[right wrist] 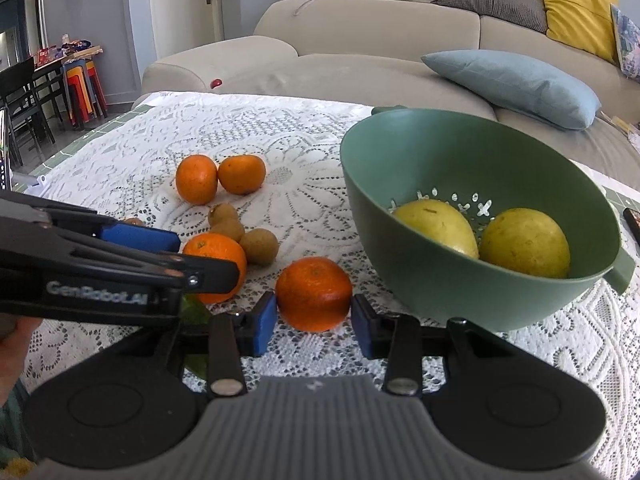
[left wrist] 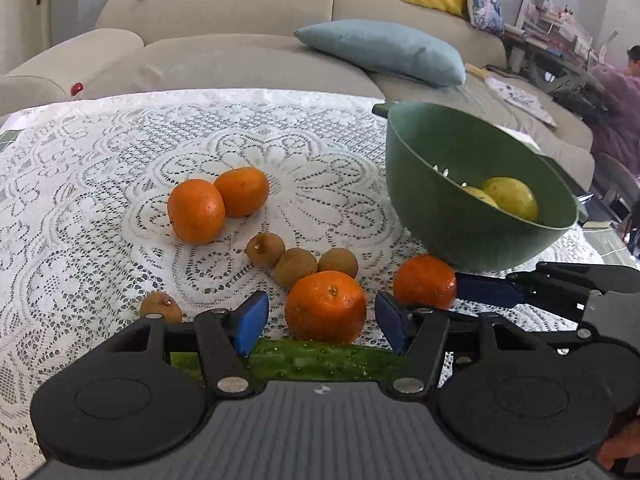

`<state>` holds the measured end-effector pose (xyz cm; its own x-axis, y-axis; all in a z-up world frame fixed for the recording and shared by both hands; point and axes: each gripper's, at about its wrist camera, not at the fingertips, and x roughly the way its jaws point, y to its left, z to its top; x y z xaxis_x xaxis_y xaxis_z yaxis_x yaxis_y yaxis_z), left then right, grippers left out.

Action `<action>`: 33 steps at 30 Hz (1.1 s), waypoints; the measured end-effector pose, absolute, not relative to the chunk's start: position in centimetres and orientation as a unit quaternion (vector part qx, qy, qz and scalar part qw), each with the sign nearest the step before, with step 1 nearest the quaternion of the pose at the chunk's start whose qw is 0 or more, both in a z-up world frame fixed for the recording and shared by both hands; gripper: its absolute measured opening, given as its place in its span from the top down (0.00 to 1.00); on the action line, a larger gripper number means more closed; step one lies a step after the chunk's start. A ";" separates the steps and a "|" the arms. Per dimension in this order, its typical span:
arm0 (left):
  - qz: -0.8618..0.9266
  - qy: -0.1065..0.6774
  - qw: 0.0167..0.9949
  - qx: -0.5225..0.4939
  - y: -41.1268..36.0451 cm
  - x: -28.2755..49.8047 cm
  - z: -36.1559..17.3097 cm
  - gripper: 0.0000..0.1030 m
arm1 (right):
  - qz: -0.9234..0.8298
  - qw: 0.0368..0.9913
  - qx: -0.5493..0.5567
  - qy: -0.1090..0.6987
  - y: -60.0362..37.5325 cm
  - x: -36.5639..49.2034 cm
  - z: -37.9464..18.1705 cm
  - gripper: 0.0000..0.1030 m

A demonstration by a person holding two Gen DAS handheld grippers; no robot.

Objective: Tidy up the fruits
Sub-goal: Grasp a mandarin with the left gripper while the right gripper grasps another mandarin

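A green colander bowl point(right wrist: 420, 280) stands on the lace-covered table and holds two yellow fruits point(right wrist: 524, 242); it also shows in the left wrist view point(left wrist: 440, 200). My right gripper point(right wrist: 314, 320) closes around an orange mandarin point(right wrist: 314, 294), its blue pads at both sides of it. My left gripper point(left wrist: 322, 322) is open, with another mandarin point(left wrist: 326, 306) between its fingers and gaps on both sides. Two more mandarins point(left wrist: 216, 204) lie farther back. Three brown kiwis point(left wrist: 302, 260) lie in the middle, one more kiwi point(left wrist: 160, 306) to the left.
A green cucumber point(left wrist: 320, 360) lies under my left gripper. A beige sofa point(left wrist: 224, 52) with a light blue cushion point(left wrist: 384, 50) stands behind the table. A dark object point(right wrist: 632, 220) lies at the table's right edge. A person point(left wrist: 624, 92) sits far right.
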<state>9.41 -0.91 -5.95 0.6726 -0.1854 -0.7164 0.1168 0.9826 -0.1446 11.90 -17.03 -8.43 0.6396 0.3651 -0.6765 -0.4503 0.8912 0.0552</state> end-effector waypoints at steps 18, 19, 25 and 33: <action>-0.061 0.398 0.914 -0.041 -1.7 9.6 -6.4 0.51 | 0.225 0.905 -0.078 0.353 -16.6 11.8 -8.6 0.63; -0.059 0.398 0.915 -0.045 -1.6 9.5 -6.3 0.51 | 0.226 0.905 -0.080 0.351 -16.6 11.8 -8.5 0.63; -0.043 0.388 0.920 -0.046 -1.7 8.8 -4.9 0.52 | 0.236 0.908 -0.097 0.331 -16.3 11.1 -7.7 0.63; -0.018 0.359 0.932 -0.055 -1.0 7.9 -2.2 0.52 | 0.261 0.910 -0.094 0.309 -16.5 10.4 -6.0 0.64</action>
<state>7.90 -1.01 -2.22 0.7421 -0.0725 -0.6663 -0.0070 0.9932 -0.1158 10.42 -16.50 -5.95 0.6729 0.4170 -0.6109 -0.5332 0.8459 -0.0099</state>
